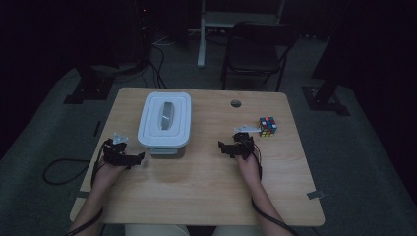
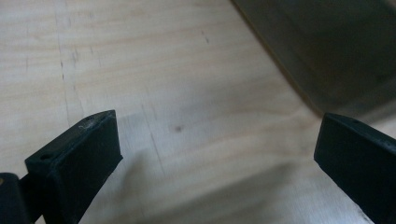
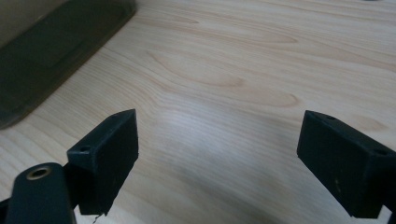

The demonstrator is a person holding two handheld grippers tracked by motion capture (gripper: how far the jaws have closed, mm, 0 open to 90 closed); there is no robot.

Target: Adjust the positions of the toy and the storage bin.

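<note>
Nothing looks started yet. The lidded box (image 1: 164, 125) sits near the table's (image 1: 206, 196) far left corner, lid on. The left gripper (image 1: 140, 157) hangs just beside the box's near left corner, jaws spread wide with only bare wood between them. The right gripper (image 1: 224, 146), equally wide and empty, waits off the box's right side. The puzzle cube (image 1: 267, 126) rests untouched toward the right edge.

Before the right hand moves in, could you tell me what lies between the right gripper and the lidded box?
Nothing: in the high view, only bare wooden table separates the right gripper from the white-lidded box. The right gripper view shows the same.
</note>
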